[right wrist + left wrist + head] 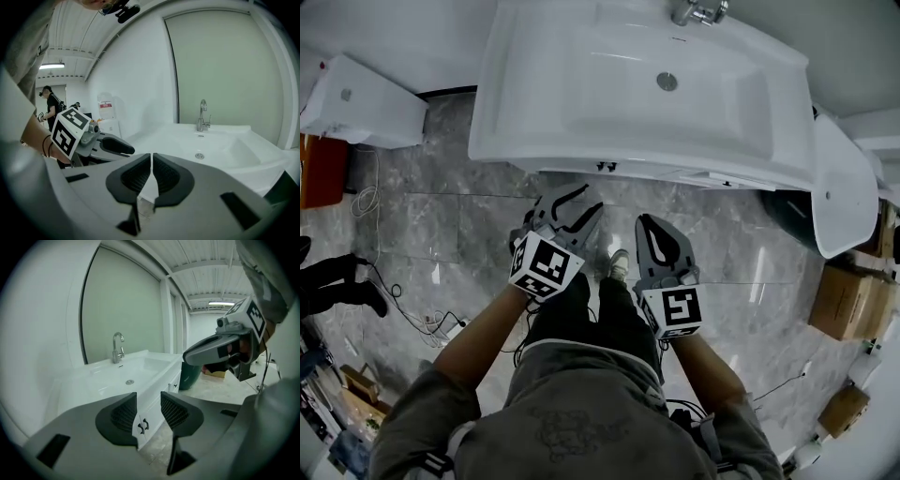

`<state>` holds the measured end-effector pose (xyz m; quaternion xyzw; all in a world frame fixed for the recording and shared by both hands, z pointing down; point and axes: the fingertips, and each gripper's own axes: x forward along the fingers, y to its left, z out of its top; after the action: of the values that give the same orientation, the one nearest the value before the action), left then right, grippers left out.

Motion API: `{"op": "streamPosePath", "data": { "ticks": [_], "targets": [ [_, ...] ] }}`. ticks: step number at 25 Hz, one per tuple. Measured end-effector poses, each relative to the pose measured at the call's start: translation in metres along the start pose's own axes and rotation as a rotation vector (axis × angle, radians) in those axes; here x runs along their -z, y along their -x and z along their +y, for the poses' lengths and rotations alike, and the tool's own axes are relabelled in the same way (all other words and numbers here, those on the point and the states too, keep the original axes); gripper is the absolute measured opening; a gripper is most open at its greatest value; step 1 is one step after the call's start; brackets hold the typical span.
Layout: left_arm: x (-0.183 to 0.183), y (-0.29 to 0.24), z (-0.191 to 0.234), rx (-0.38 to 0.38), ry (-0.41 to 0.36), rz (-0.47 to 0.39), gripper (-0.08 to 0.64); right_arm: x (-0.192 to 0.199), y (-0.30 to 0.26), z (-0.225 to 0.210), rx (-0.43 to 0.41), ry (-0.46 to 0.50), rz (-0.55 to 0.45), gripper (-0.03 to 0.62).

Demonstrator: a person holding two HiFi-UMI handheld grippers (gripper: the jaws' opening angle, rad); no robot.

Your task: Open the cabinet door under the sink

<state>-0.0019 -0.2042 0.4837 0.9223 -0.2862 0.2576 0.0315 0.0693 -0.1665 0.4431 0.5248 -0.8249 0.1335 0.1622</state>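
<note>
A white sink (581, 103) with a chrome faucet (698, 11) sits on a white cabinet. Two small dark handles (606, 167) show just under its front edge. In the left gripper view the cabinet doors (152, 406) look closed, and the handles (143, 426) appear through the gap between my jaws. My left gripper (572, 202) is open and empty, short of the cabinet front and pointing at it. My right gripper (649, 223) hangs beside it, shut on nothing. Its pads (140, 173) are almost touching.
A white fixture (361, 98) stands at the far left and a dark green bin (792, 211) under the sink's right end. Another white fixture (844, 187) and cardboard boxes (848, 295) are on the right. Cables (412, 319) lie on the grey marble floor.
</note>
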Motion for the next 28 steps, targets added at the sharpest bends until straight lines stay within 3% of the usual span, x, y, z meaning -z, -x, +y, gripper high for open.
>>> {"op": "streamPosePath", "data": {
  "ticks": [9, 13, 28],
  "targets": [
    [0.077, -0.073, 0.014, -0.112, 0.078, 0.07, 0.152, 0.05, -0.044, -0.031, -0.016, 0.003, -0.066, 0.037],
    [0.107, -0.105, 0.022, -0.168, 0.12, 0.054, 0.15, 0.072, -0.062, -0.034, -0.035, 0.0, -0.071, 0.037],
    [0.224, -0.206, 0.018, -0.193, 0.195, 0.188, 0.152, 0.148, -0.097, -0.047, -0.012, -0.065, -0.051, 0.037]
  ]
}}
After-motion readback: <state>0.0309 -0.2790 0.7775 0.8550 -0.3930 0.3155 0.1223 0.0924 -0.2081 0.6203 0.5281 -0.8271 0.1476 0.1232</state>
